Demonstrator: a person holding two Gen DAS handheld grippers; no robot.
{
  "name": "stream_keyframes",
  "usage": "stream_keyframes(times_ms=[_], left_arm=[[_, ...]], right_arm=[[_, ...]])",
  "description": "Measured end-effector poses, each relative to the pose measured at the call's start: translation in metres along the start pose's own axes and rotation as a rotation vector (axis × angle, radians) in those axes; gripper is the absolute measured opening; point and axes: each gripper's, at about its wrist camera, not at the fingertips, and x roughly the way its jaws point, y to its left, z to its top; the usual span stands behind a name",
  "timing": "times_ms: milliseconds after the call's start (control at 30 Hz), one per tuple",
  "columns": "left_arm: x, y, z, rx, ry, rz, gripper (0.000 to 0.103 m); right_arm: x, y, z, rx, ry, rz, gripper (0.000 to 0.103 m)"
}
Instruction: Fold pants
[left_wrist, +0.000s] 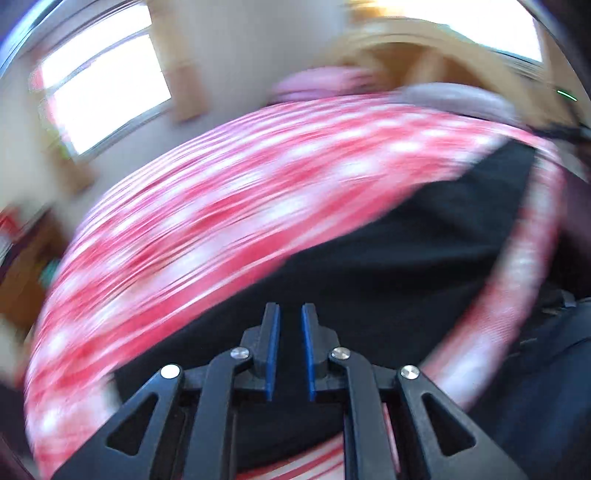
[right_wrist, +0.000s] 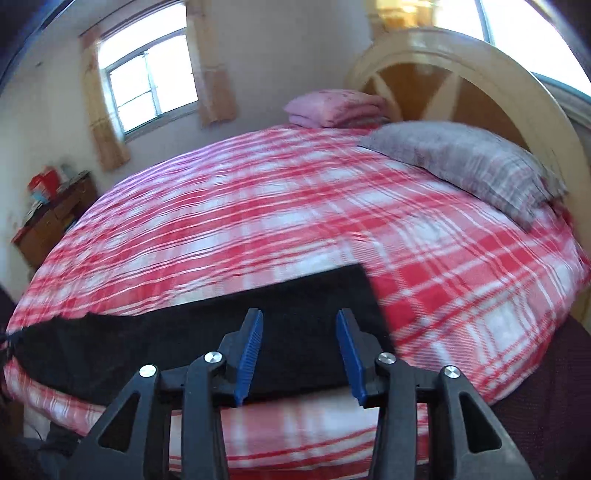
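Black pants (right_wrist: 184, 339) lie flat along the near edge of a bed with a red-and-white plaid cover (right_wrist: 295, 206), one squared end at the right. My right gripper (right_wrist: 299, 314) hovers over that end, jaws open, with nothing between the blue pads. The left wrist view is heavily blurred. In it the pants (left_wrist: 424, 258) spread dark across the plaid cover (left_wrist: 221, 206). My left gripper (left_wrist: 290, 310) is above the pants with a narrow gap between its pads, and nothing is pinched in it.
A grey pillow (right_wrist: 469, 162) and a folded pink blanket (right_wrist: 336, 107) sit by the arched headboard (right_wrist: 480, 74) at the far side. A wooden nightstand (right_wrist: 51, 221) with clutter stands at the left wall under a window (right_wrist: 147, 81).
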Motion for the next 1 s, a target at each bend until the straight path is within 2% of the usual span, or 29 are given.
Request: stream_keyframes(times_ms=[100, 167, 233, 367, 467, 600, 633, 700, 733, 767, 867, 900, 1000], left_arm=[[0.003, 0.079, -0.034, -0.206, 0.047, 0.128, 0.015], [0.007, 0.104, -0.053, -0.276, 0.073, 0.147, 0.015], [0.017, 0.123, -0.070, -0.346, 0.099, 0.095, 0.015], [0.038, 0.131, -0.077, -0.450, 0.104, 0.037, 0.017], [0.041, 0.128, -0.072, -0.501, 0.088, 0.044, 0.033], [0.039, 0.131, -0.075, -0.527, 0.075, 0.051, 0.062], [0.042, 0.130, -0.076, -0.521, 0.090, 0.048, 0.063], [0.046, 0.122, -0.078, -0.499, 0.103, 0.049, 0.063], [0.047, 0.121, -0.078, -0.500, 0.098, 0.040, 0.051], [0.046, 0.119, -0.078, -0.508, 0.093, 0.016, 0.046], [0.043, 0.115, -0.077, -0.493, 0.102, 0.026, 0.031], [0.043, 0.115, -0.077, -0.501, 0.104, 0.020, 0.023], [0.038, 0.118, -0.075, -0.538, 0.109, 0.014, 0.015]], right_arm=[[0.009, 0.039, 0.000, -0.088, 0.013, 0.064, 0.044], [0.019, 0.066, 0.001, -0.140, 0.029, 0.100, 0.044], [0.029, 0.091, 0.002, -0.175, 0.046, 0.134, 0.044], [0.043, 0.124, -0.003, -0.216, 0.075, 0.174, 0.044], [0.049, 0.146, -0.014, -0.242, 0.099, 0.206, 0.044], [0.053, 0.158, -0.026, -0.247, 0.116, 0.234, 0.044], [0.055, 0.159, -0.028, -0.242, 0.120, 0.239, 0.044], [0.059, 0.160, -0.032, -0.234, 0.130, 0.249, 0.044], [0.061, 0.162, -0.034, -0.233, 0.135, 0.251, 0.044], [0.061, 0.162, -0.035, -0.232, 0.138, 0.252, 0.044], [0.061, 0.160, -0.036, -0.220, 0.135, 0.255, 0.044], [0.061, 0.159, -0.036, -0.216, 0.133, 0.256, 0.044], [0.064, 0.157, -0.037, -0.200, 0.132, 0.254, 0.044]])
